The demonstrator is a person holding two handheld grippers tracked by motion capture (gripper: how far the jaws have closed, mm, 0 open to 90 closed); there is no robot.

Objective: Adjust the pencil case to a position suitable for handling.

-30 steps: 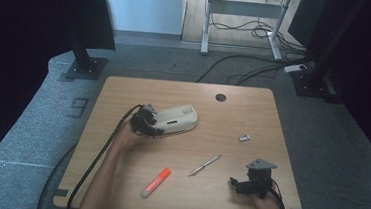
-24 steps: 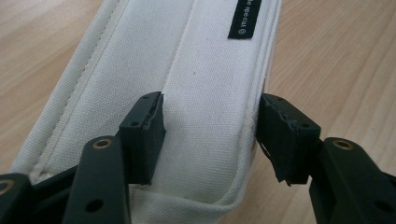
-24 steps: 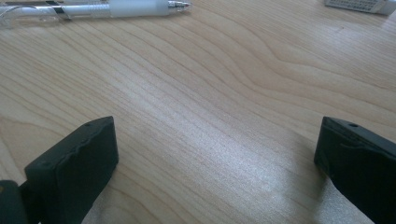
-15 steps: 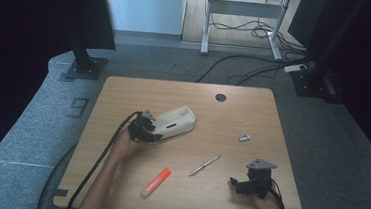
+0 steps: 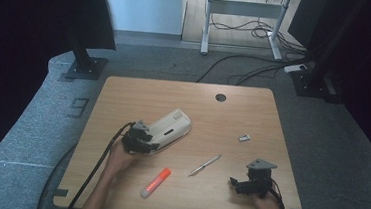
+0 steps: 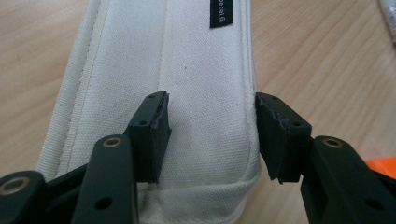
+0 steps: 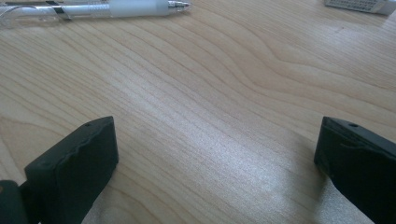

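**Two grippers, a white pouch, and loose desk items**

At the near edge of the wooden table [image 5: 124, 87], the right gripper [image 5: 240, 184] rests low over bare wood, jaws spread wide with nothing between them. Just beyond it in the right gripper view lies a clear pen [image 7: 93, 9], and a small white tag [image 7: 357, 4] sits at the far right corner. On the near left an orange glue stick [image 5: 156, 182] lies on the wood. Beyond that, the left gripper [image 6: 212, 135] has its jaws parted over the near end of a white fabric pouch [image 6: 177, 70]: one jaw sits on the cloth, the other beside the seam edge, and it seems they are not yet squeezing. Farther back, a round cable hole [image 5: 220, 97] pierces the tabletop.
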